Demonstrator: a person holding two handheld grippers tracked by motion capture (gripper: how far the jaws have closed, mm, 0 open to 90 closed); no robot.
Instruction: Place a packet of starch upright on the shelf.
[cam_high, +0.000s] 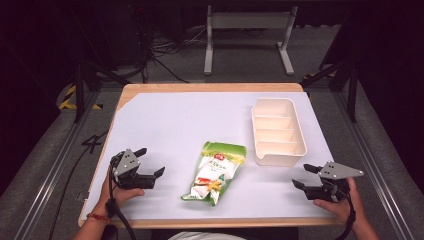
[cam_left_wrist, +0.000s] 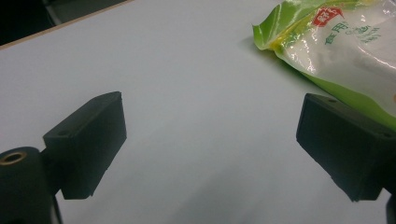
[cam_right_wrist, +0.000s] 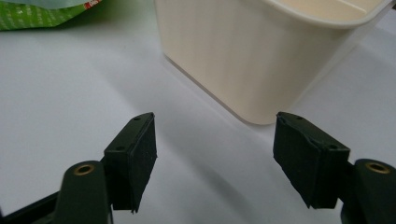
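Metal frame (cam_high: 248, 30) (behind white table (cam_high: 170, 120))

Pouch (cam_high: 215, 172): bright green edges, white middle, red label patch, yellow and orange print. Divided bin (cam_high: 278, 131): plain cream. Table cover (cam_high: 185, 120): white, light wood edge showing around it. Both grippers (cam_high: 150, 162) (cam_high: 305, 176): black jaws, grey top plates.

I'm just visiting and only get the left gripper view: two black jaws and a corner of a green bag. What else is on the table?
Observer: A cream tray with four compartments stands beyond the green bag, to its right in the high view.
Operator: Anything in it?
Observer: Its compartments look empty.
Operator: Is there a second hand-held gripper?
Observer: Yes, the right hand-held gripper rests near the tray's near end, jaws apart, holding nothing.
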